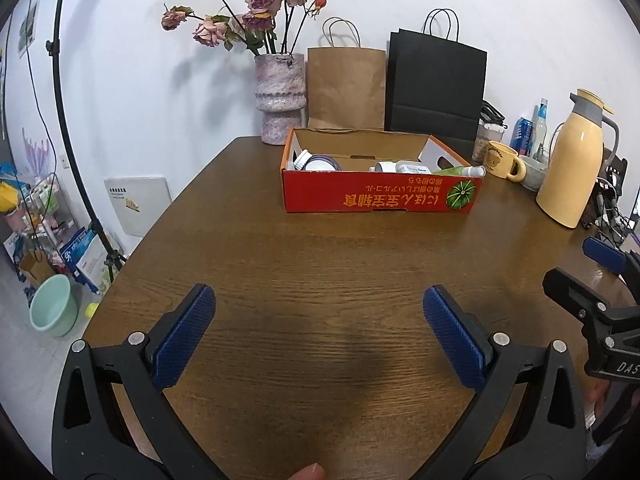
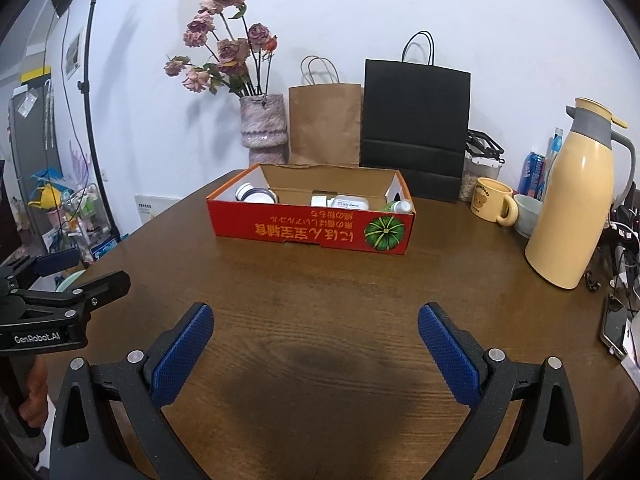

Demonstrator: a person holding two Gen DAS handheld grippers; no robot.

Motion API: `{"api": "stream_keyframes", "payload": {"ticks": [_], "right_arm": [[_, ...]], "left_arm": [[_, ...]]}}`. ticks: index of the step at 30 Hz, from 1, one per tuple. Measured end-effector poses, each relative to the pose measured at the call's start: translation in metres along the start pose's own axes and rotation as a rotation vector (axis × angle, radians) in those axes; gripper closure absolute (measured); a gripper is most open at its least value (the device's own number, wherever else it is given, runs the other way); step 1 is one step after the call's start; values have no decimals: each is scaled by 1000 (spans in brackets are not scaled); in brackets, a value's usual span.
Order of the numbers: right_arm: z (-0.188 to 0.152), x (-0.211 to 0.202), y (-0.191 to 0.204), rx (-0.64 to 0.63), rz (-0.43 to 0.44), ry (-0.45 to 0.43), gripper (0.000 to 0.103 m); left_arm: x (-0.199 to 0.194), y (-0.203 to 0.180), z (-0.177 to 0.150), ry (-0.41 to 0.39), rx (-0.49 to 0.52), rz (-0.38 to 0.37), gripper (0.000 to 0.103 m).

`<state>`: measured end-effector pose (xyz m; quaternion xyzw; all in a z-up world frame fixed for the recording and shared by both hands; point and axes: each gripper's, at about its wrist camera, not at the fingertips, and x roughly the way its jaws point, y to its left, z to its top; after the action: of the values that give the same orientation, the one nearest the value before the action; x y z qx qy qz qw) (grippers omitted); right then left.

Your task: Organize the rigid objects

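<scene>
A red cardboard box (image 1: 380, 198) (image 2: 312, 232) with a pumpkin picture stands at the far middle of the brown wooden table (image 1: 320, 264) (image 2: 320, 280). Inside it lie a round white jar (image 1: 318, 163) (image 2: 256, 194), a white bottle (image 1: 404, 168) (image 2: 344, 202) and a green bottle with a white cap (image 1: 464, 170) (image 2: 400, 206). My left gripper (image 1: 319, 300) is open over bare wood, well short of the box. My right gripper (image 2: 315, 318) is open too, with nothing between its blue pads; it also shows at the right edge of the left wrist view (image 1: 600, 280).
Behind the box stand a pink vase of dried roses (image 1: 280, 96) (image 2: 264, 128), a brown paper bag (image 1: 346, 88) and a black paper bag (image 1: 436, 88). At the right are a yellow mug (image 1: 502, 160), a yellow thermos jug (image 2: 576, 208), cans and cables. A phone (image 2: 616, 326) lies near the right edge.
</scene>
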<state>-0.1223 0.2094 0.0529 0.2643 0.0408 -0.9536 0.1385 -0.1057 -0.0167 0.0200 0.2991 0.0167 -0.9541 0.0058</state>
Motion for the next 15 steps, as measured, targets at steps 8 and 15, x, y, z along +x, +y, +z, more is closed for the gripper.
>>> {"api": "stream_keyframes", "payload": {"ticks": [8, 15], "right_arm": [[-3, -4, 1, 5, -5, -1, 0], [-4, -5, 0, 6, -5, -3, 0]], "left_arm": [[-3, 3, -3, -4, -11, 6, 0], [-4, 3, -3, -5, -9, 3, 0]]}}
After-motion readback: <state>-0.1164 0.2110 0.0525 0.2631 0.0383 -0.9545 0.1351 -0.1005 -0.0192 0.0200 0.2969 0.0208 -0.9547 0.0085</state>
